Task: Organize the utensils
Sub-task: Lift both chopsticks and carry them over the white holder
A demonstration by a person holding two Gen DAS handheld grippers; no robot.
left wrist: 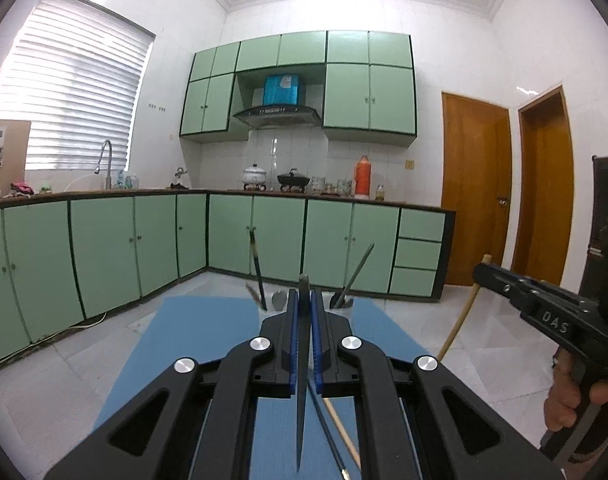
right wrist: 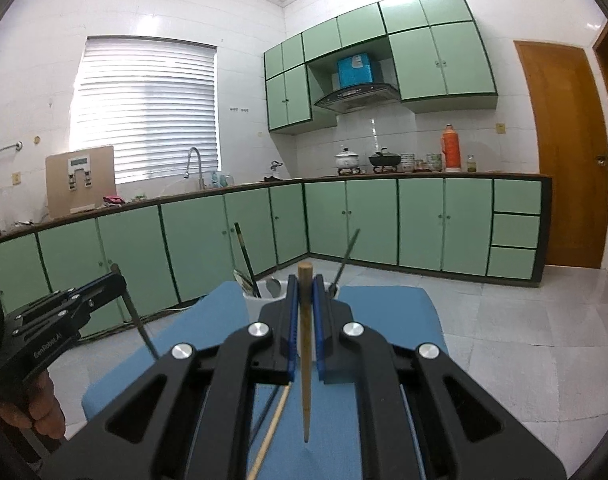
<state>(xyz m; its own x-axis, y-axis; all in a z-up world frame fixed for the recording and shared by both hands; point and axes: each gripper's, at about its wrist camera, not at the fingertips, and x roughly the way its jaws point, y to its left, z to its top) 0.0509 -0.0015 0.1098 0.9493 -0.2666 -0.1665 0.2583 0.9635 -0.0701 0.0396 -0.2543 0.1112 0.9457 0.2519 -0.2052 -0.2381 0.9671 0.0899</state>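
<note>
Left gripper pinches a dark chopstick; right gripper pinches a wooden chopstick. White holder sits at 12 o'clock on the blue mat. My worry: both sticks are gripped near the top, so the tips may swing and miss the rim.

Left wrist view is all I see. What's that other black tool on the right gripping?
Observer: A wooden chopstick. The right gripper clamps it between blue pads, thick end up.
Operator: What hides behind my fingers?
Observer: A white holder with utensils standing in it, at the blue mat's far edge.
Operator: And my dark stick?
Observer: The left gripper grips that dark chopstick near its top, tip slanting down.
</note>
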